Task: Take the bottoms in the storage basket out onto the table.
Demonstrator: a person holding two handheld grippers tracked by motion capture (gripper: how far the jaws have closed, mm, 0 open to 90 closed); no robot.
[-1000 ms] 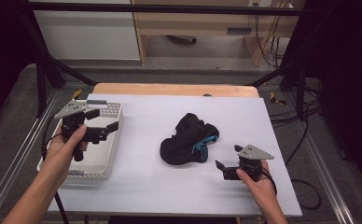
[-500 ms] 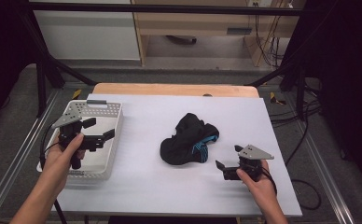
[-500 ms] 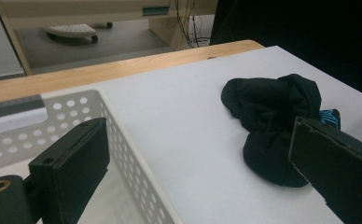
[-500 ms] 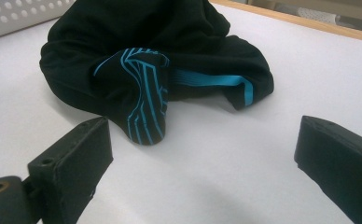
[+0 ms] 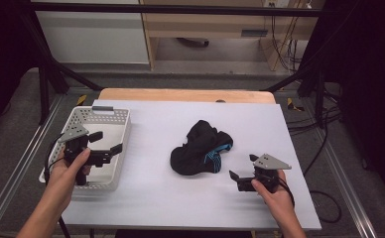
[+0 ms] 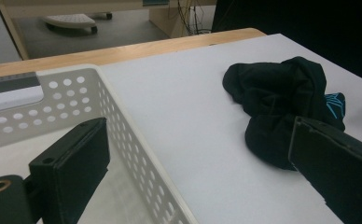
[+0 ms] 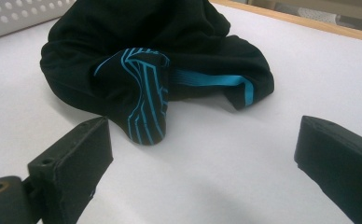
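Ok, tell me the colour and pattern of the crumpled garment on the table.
The garment is black with bright turquoise stripes, clearest in the right gripper view.

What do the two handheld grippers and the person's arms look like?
Both the left gripper and the right gripper are black, with two blocky flat-faced jaws. Each carries a grey three-cornered plate on top and trails a black cable. The forearms are bare, with no sleeves visible.

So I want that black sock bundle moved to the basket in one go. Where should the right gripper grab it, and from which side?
Probably the near lobe with the blue pattern on the bundle. It juts toward the open right gripper and stands raised off the table, so the jaws could straddle it coming in low from the person's side. Pinch deep: the socks look loosely folded, so a shallow grip may lift only one layer.
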